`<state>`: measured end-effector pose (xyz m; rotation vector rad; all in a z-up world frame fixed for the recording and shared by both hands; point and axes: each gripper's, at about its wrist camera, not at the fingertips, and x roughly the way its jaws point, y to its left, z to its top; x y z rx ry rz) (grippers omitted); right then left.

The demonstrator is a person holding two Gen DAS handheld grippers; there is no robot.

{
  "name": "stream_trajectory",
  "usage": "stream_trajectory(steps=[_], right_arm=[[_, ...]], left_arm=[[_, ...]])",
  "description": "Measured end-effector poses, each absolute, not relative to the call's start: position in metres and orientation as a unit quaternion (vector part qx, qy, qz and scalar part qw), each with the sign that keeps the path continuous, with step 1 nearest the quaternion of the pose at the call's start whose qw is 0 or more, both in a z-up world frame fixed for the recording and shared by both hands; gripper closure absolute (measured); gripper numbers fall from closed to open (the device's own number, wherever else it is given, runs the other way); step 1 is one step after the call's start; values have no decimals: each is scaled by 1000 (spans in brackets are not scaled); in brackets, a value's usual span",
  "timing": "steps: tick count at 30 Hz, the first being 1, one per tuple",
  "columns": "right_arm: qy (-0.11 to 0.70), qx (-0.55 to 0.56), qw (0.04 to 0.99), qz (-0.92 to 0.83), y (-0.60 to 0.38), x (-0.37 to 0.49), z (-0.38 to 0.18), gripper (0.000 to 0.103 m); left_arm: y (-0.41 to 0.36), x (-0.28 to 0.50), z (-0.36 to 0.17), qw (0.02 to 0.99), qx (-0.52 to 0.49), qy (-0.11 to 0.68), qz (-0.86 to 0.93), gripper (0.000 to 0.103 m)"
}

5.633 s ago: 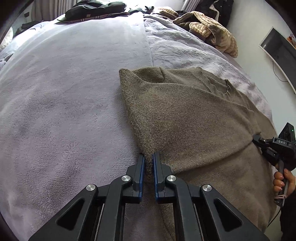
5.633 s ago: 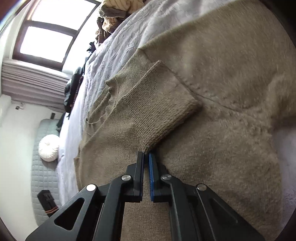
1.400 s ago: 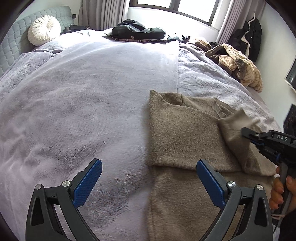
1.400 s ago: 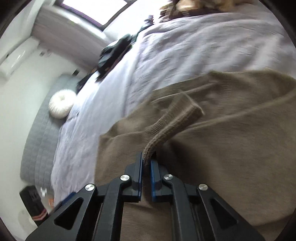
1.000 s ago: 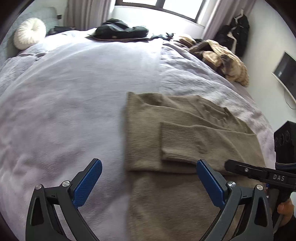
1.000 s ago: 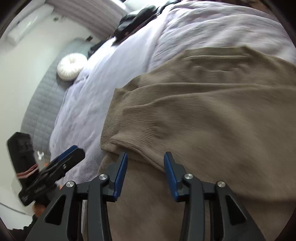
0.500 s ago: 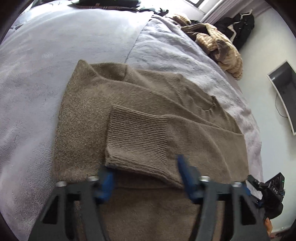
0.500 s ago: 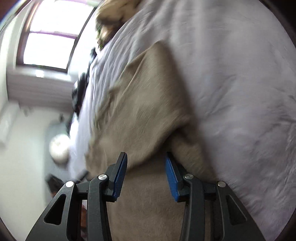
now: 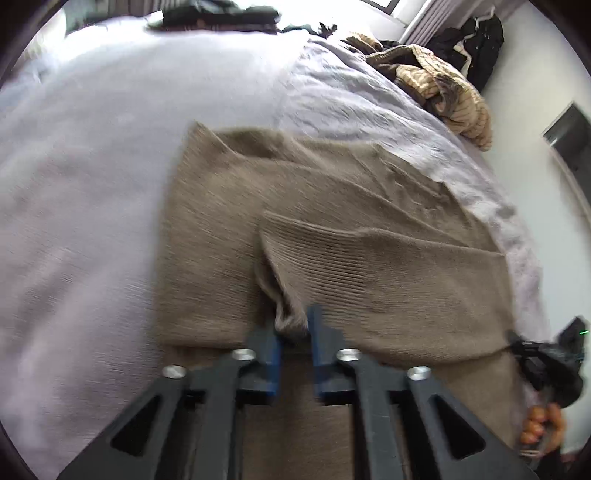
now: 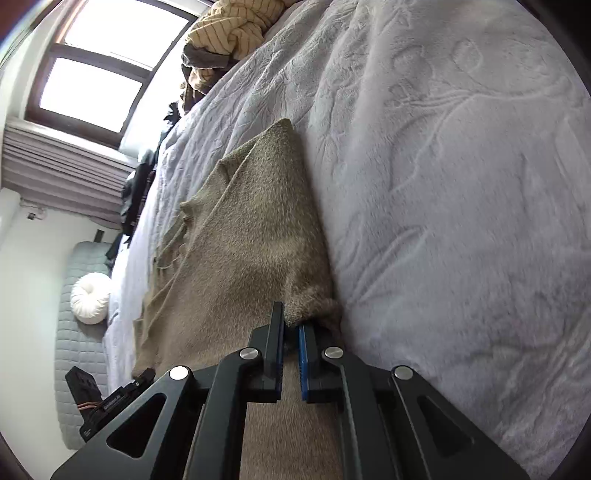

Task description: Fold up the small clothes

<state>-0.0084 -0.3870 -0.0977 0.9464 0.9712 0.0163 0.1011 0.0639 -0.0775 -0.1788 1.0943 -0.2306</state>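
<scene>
A brown knit sweater [image 9: 229, 236] lies on the lilac bed cover [image 9: 85, 192], both sleeves folded across its body. My left gripper [image 9: 293, 325] is shut on the ribbed cuff of the top sleeve [image 9: 284, 310] near the sweater's middle. My right gripper [image 10: 291, 325] is shut on the sweater's right edge [image 10: 310, 299], where the folded sleeve meets the body. The right gripper also shows at the lower right of the left wrist view [image 9: 532, 350]. The left gripper's body shows at the lower left of the right wrist view [image 10: 110, 398].
A heap of striped beige clothes [image 9: 443, 92] and dark garments [image 9: 221, 14] lie at the far end of the bed. A white round cushion [image 10: 90, 293] rests by the grey headboard. A wall screen [image 9: 569, 136] hangs at the right.
Both grippers closed from open. The left gripper shut on the sleeve cuff and the right shut on the sweater's right edge. The cuff is bunched up between the left fingers.
</scene>
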Motion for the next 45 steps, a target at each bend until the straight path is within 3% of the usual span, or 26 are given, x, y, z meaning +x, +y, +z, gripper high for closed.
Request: stream_trajectory(steps=[1, 3, 5, 7, 11, 13, 17, 21, 26, 28, 35, 37, 42, 45], right_arm=[[451, 437, 778, 10, -388, -11, -96, 94], [443, 426, 788, 13, -393, -23, -87, 91], [430, 412, 803, 5, -398, -29, -80, 83], [426, 419, 802, -4, -408, -30, -82, 55], [432, 457, 777, 21, -408, -9, -97, 57], [459, 424, 781, 18, -398, 3, -98, 84], [473, 339, 813, -2, -387, 7, -94, 84], [448, 342, 826, -2, -386, -7, -94, 84], [384, 424, 818, 56, -398, -43, -85, 69], [362, 451, 812, 83, -401, -59, -85, 44], [307, 492, 809, 102, -402, -113, -74, 42], [300, 489, 813, 103, -399, -123, -67, 36], [301, 480, 818, 98, -395, -136, -54, 33], [307, 471, 822, 95, -391, -136, -47, 25]], left_arm=[[67, 99, -73, 854, -67, 508, -93, 49], [75, 94, -62, 871, -53, 482, -79, 28], [80, 92, -53, 878, -54, 469, -82, 28], [75, 95, -50, 877, -48, 470, -87, 28], [54, 100, -51, 878, -19, 470, -91, 28], [41, 103, -57, 877, -1, 472, -87, 28], [32, 110, -86, 870, 61, 487, -47, 28], [31, 107, -90, 876, 80, 473, -55, 27], [31, 107, -86, 872, 86, 479, -51, 27], [30, 105, -84, 870, 90, 482, -47, 27], [23, 89, -75, 865, 99, 491, -42, 27], [20, 83, -70, 863, 99, 493, -47, 27], [12, 66, -59, 863, 97, 491, -61, 27], [8, 58, -56, 861, 98, 495, -69, 27]])
